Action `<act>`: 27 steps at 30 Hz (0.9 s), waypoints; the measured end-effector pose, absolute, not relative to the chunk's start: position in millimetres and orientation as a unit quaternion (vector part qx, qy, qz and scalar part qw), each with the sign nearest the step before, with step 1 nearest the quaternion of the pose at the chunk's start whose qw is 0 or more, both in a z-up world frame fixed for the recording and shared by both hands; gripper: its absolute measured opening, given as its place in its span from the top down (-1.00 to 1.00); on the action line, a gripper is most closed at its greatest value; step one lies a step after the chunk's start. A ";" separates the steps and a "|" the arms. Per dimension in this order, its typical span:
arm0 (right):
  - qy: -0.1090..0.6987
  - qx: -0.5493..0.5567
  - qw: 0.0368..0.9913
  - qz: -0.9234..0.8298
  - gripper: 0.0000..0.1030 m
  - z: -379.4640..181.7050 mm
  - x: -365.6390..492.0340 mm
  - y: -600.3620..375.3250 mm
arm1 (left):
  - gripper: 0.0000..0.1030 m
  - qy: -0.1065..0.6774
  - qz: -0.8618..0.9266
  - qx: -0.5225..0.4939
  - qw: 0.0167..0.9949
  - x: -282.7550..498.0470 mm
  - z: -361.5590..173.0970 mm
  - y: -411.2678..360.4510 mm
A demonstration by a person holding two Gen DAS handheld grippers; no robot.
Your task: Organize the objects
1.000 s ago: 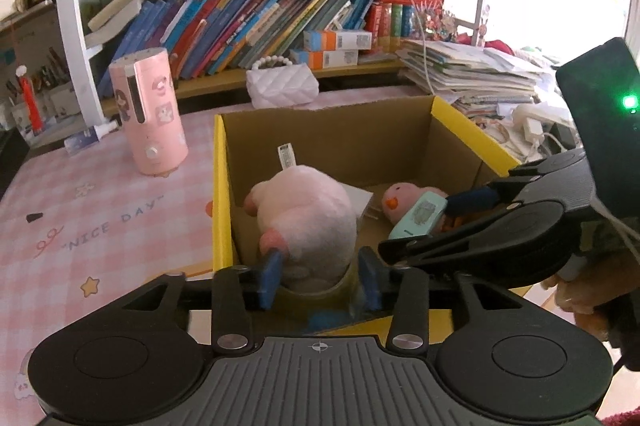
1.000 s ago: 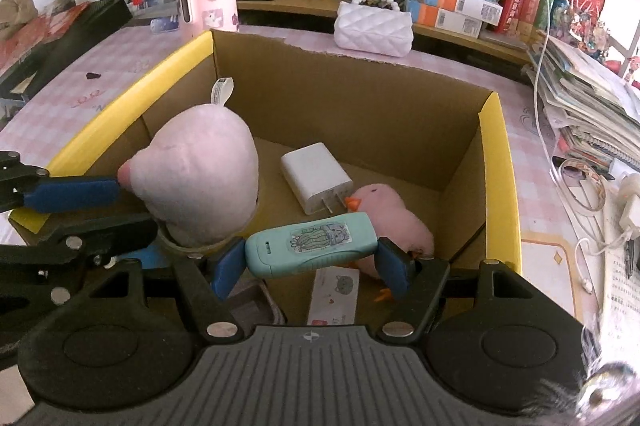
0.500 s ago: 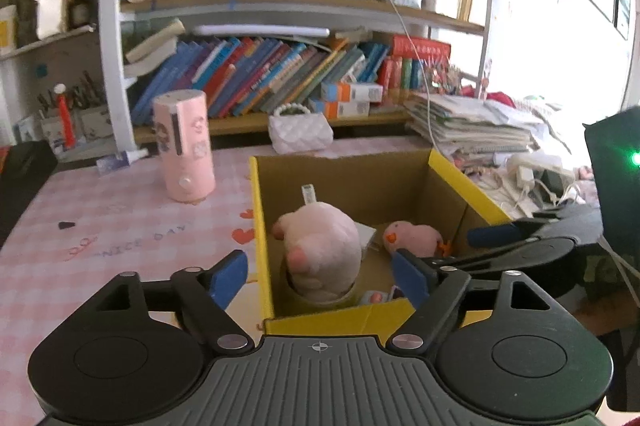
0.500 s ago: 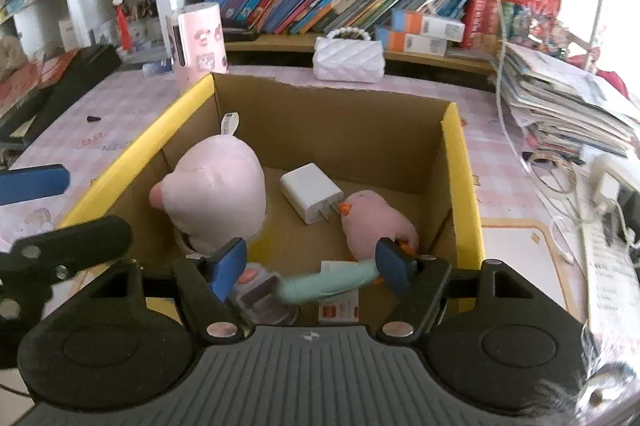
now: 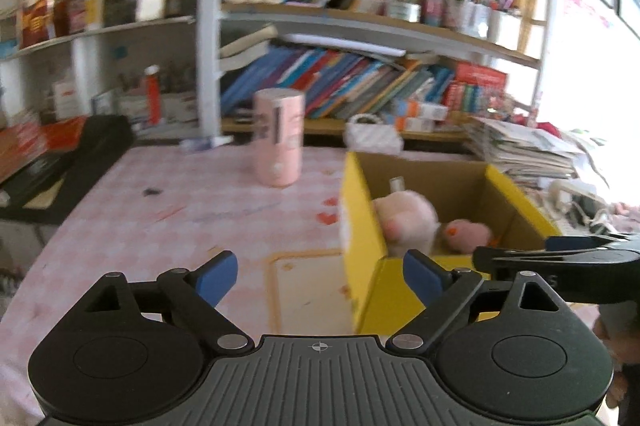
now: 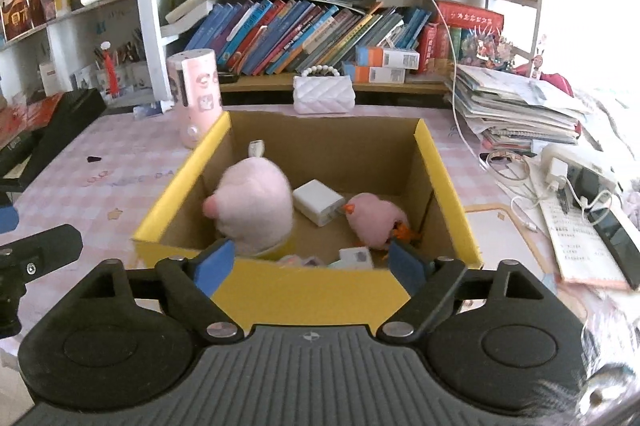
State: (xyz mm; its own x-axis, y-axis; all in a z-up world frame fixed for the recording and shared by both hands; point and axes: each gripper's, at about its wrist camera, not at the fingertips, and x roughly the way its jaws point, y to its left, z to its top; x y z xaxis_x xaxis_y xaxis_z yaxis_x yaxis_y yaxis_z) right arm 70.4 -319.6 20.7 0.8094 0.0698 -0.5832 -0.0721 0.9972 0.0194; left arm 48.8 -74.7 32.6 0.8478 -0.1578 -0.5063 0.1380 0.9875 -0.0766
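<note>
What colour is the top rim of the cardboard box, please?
Yellow rim, clearest in the right wrist view.

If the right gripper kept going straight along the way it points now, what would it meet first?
Most likely the near yellow wall of the cardboard box, which fills the space between the open right gripper fingers. Passing just above that wall, it would reach the big pink plush inside. Depth is hard to judge.

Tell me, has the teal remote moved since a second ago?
Yes. It dropped from the right gripper, whose jaws have just been opening, into the box, near the front wall beside the white charger.
</note>
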 end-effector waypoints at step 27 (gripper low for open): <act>0.342 -0.021 0.939 0.005 -1.00 -14.0 -32.4 -240.6 | -0.94 0.343 -0.016 0.002 0.939 -20.6 -4.9 -24.2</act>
